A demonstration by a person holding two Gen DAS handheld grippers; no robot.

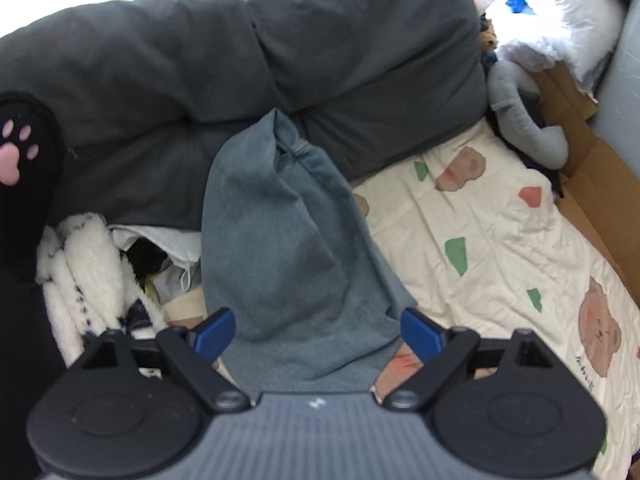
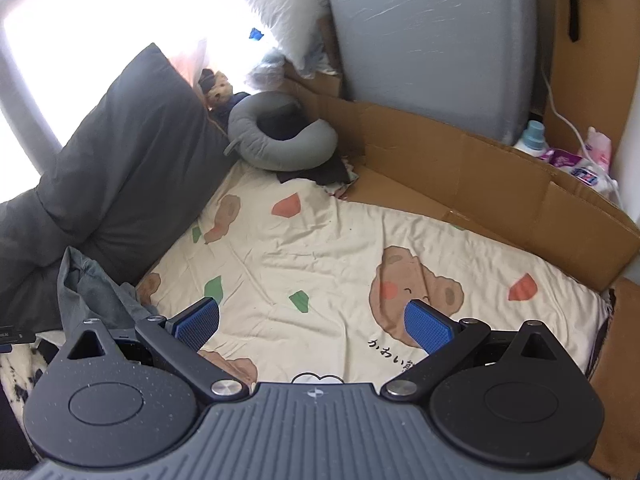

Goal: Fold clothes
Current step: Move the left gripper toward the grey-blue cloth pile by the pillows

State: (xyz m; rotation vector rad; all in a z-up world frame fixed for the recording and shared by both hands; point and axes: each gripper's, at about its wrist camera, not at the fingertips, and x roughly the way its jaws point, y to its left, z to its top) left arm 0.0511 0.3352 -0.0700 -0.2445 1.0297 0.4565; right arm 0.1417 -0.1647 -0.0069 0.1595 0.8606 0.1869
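Between the blue pads (image 1: pixel 214 334) of the left gripper (image 1: pixel 318 334), whose fingers stood wide apart, lay a rumpled blue-grey garment (image 1: pixel 280 248). Its near hem ran under the gap between the fingers, though whether either pad touched the cloth could not be told. The garment stretched away from the gripper in a long heap, its far end lying up against a dark grey duvet (image 1: pixel 248 60) bunched along the far edge of the bed. To the left of the garment sat a white fleecy blanket with dark marks (image 1: pixel 88 264), and beyond that a black plush paw with pink toe pads (image 1: pixel 20 152).

The right gripper (image 2: pixel 316 324) also had its fingers spread wide, holding nothing, above a cream bedsheet printed with bears and green and red shapes (image 2: pixel 320 240). The garment showed only at the left edge of the sheet in this view, just beside the left finger (image 2: pixel 198 322) and clear of it. At the far corner of the bed rested a grey U-shaped neck pillow (image 2: pixel 280 136), with a small teddy bear (image 2: pixel 218 88) behind it. Brown cardboard (image 2: pixel 500 184) lined the right edge of the bed.
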